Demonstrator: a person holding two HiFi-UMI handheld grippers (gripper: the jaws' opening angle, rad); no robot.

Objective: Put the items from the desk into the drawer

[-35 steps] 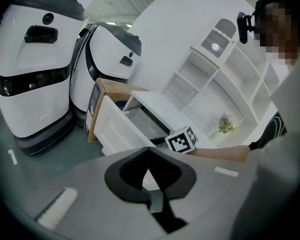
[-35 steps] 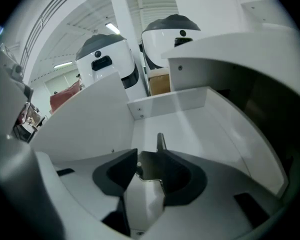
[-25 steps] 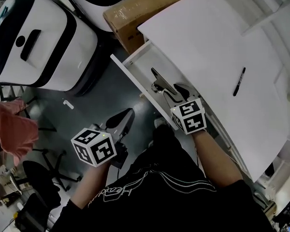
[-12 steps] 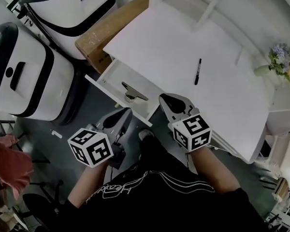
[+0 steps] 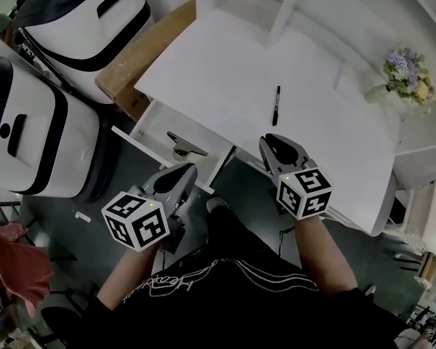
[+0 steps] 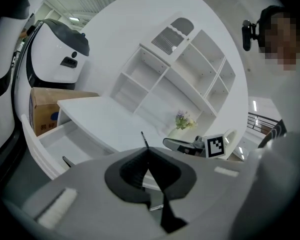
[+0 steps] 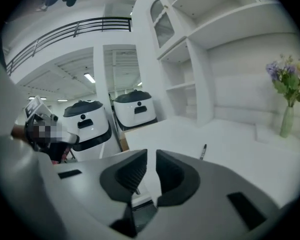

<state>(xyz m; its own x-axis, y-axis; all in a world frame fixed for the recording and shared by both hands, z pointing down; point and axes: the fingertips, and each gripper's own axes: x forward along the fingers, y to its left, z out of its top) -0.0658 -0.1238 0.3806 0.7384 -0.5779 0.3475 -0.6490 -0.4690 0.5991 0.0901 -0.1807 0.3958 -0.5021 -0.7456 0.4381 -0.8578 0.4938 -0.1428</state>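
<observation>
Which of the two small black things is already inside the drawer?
The dark clip, lying in the open drawer under the desk's left end. The slim pen lies out on the white desktop.

Black white-printed shirt (image 5: 232, 286), grey left gripper (image 5: 184, 170) and right gripper (image 5: 275, 142) bearing marker cubes.

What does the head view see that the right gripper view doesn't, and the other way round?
Only the head view shows the left gripper and the person's black shirt. Only the right gripper view shows the railing up high and the ceiling lights. Both show the white desk, the black pen lying on it, the flowers and the white machines.
</observation>
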